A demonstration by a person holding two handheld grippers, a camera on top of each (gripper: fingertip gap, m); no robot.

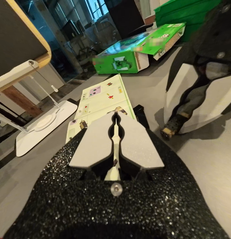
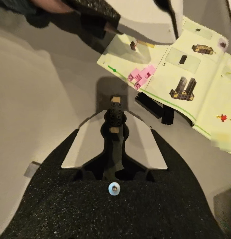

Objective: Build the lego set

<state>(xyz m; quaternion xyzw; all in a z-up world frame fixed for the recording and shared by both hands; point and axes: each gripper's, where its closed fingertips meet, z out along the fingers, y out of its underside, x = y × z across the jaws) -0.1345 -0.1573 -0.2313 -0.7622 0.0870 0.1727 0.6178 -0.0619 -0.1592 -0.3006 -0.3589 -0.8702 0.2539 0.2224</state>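
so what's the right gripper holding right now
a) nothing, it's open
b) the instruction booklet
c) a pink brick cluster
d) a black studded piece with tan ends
d: in the right wrist view the right gripper is shut on the black studded piece with tan ends, while the pink brick cluster lies on the instruction booklet, apart from it.

Pink bricks [image 2: 140,76]; pale-green booklet [image 2: 177,72]; green box [image 1: 118,62].
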